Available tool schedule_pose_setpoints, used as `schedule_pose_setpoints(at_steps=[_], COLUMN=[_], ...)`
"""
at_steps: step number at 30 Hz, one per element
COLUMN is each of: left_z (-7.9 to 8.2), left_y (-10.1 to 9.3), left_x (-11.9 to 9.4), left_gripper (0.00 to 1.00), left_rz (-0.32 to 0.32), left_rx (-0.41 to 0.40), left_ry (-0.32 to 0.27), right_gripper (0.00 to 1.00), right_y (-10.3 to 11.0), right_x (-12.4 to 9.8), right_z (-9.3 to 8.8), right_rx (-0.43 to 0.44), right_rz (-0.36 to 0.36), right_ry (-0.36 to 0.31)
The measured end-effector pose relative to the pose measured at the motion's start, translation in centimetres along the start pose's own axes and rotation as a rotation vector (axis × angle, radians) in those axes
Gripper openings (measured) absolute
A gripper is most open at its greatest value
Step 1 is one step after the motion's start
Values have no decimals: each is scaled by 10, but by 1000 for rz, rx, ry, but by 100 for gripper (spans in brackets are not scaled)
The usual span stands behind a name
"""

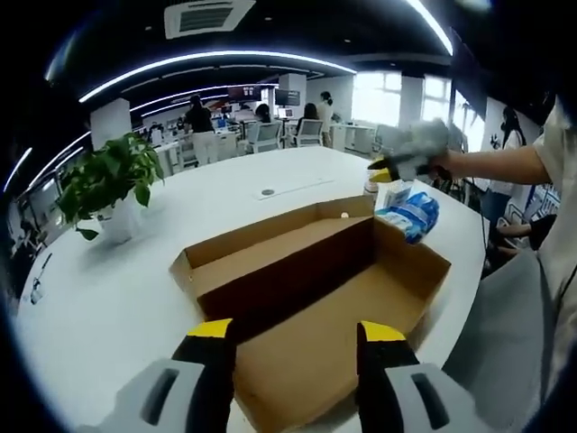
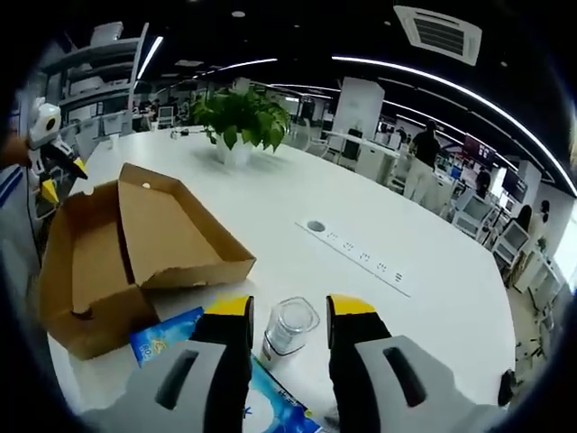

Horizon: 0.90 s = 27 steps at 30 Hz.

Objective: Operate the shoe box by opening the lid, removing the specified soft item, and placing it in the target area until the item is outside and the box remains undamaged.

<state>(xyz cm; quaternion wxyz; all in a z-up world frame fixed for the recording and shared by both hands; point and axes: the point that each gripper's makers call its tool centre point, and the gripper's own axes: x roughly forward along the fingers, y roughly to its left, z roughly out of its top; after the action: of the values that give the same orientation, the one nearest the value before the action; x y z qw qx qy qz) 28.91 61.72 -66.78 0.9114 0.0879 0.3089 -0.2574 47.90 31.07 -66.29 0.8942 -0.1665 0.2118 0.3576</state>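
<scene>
Open shoe box [image 1: 315, 298] lies before the spread left tool [image 1: 293, 347]; inside seemingly bare.

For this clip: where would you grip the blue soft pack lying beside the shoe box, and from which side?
Take the blue soft pack by its free edge beside the open shoe box, coming down from above with the right gripper. It lies flat on the white table, and the clear jar crowds its other side.

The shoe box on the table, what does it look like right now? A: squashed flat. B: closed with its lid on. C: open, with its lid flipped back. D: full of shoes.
C: the shoe box lies open on the white table, its lid folded back beside it and bare cardboard inside.
</scene>
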Motion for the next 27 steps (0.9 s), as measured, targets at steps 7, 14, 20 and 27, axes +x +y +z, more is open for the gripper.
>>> schedule_pose_setpoints(at_steps=[7, 14, 20, 27], left_z=[-16, -32, -48, -60], left_y=[18, 27, 34, 35], left_x=[-7, -15, -18, -20], left_gripper=[46, 39, 34, 23], left_rz=[82, 134, 173, 194], left_rx=[-31, -62, -93, -149], left_ry=[54, 99, 154, 212], right_gripper=[28, 27, 25, 24], right_y=[24, 34, 38, 38], right_x=[13, 30, 44, 60], right_z=[14, 16, 13, 4], right_rx=[29, -5, -25, -9], right_rz=[114, 147, 155, 147], right_ry=[58, 137, 192, 268])
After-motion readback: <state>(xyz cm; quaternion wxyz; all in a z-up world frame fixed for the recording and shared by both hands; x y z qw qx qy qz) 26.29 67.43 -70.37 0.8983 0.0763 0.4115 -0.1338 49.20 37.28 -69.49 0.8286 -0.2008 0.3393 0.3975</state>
